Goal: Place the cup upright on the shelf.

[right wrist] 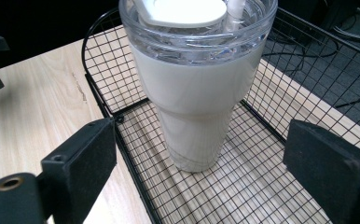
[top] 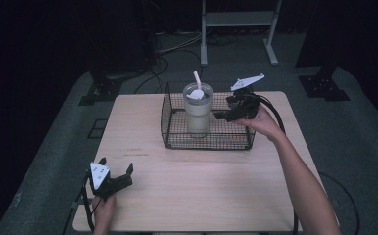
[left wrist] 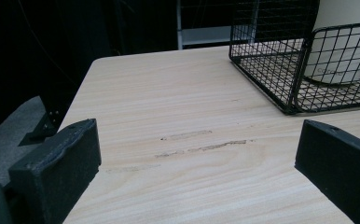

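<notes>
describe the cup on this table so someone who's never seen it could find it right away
On the pale wooden table stands a black wire basket, toward the far edge. The cup stands upright inside it, near the middle. It is a tall cream tumbler that narrows toward the base, with a clear lid and a white straw, the only thing in the basket.

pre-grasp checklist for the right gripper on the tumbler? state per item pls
1. Right gripper open: ok, jaws spread wide.
2. Tumbler between the jaw lines: ok, roughly centred.
3. Tumbler upright in the wire basket: ok.
4. Jaws clear of the basket wall: cannot tell.
5. Lid and straw seated: ok, as far as visible.
6. Left gripper out of the way: ok, open at the near table edge.
</notes>
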`<state>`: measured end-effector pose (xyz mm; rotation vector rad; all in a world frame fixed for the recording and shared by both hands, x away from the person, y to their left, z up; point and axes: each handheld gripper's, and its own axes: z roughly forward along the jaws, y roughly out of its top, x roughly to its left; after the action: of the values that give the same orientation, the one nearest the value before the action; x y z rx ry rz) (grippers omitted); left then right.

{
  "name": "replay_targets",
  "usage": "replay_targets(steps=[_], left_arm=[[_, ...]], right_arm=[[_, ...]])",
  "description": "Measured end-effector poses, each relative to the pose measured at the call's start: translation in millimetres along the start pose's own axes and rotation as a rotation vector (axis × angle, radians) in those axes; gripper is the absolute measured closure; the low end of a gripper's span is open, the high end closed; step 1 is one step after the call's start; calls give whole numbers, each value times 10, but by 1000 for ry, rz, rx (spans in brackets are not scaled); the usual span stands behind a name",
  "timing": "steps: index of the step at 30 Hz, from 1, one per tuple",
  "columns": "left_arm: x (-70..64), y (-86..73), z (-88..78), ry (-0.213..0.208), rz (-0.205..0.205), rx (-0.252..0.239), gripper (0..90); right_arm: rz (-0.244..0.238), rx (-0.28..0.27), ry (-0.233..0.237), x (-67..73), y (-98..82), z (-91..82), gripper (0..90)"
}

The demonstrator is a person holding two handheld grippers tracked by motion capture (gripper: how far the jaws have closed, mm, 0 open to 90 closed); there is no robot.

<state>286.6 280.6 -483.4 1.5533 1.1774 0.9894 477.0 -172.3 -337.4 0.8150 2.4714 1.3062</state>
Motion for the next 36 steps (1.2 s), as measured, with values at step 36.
replay_targets(steps=[36], left_arm=[[-3, 0, 6, -1, 0, 2, 0]], right_arm=[[-15, -47, -5, 184, -378, -497, 92]])
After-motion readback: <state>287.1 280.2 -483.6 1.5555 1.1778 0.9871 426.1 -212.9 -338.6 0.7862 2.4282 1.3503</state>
